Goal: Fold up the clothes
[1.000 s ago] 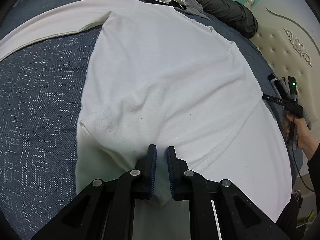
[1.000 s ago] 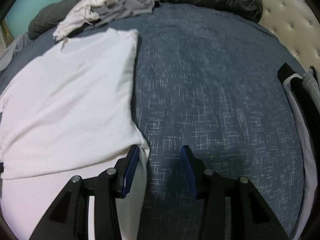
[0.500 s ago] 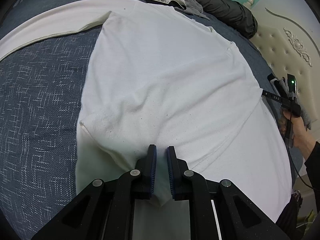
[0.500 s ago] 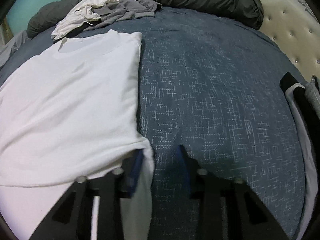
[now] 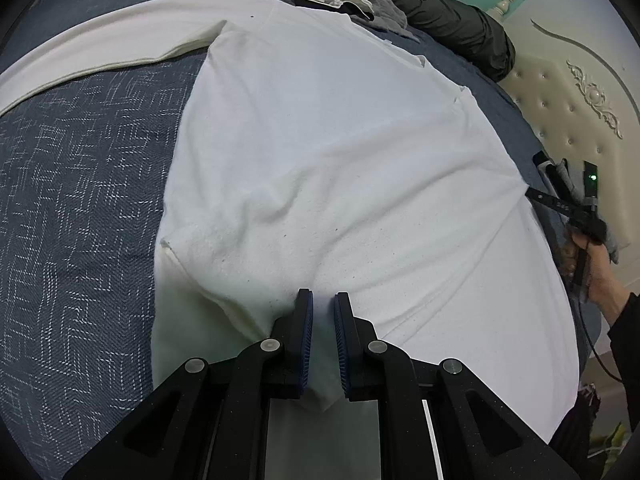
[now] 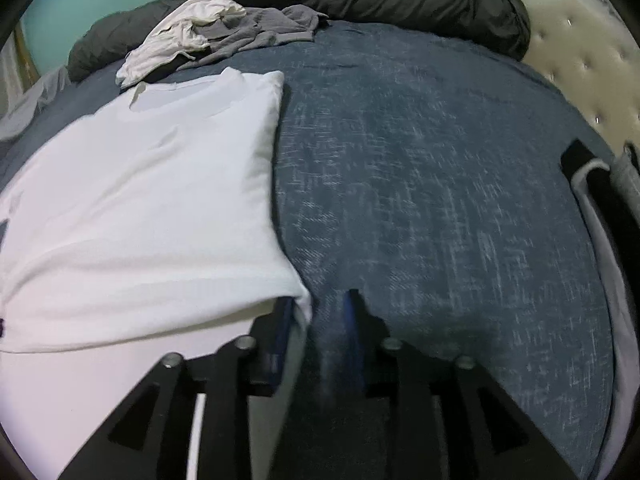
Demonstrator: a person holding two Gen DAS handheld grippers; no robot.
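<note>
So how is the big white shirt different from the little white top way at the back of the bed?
The white shirt lies spread flat across the blue bedspread, while the small white top is crumpled in a heap. The white shirt is pinched by the left gripper; nothing holds the small white top. The shirt lies alone, but the top sits tangled with a grey garment. Both are white and on the bed.

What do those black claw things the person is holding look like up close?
Each gripper, left and right, is matt black, speckled plastic, with two flat fingers lined with ribbed blue pads, angular linkages and silver pivot pins. A green light glows on one; a thin cable trails from it, past a dark sleeve.
</note>
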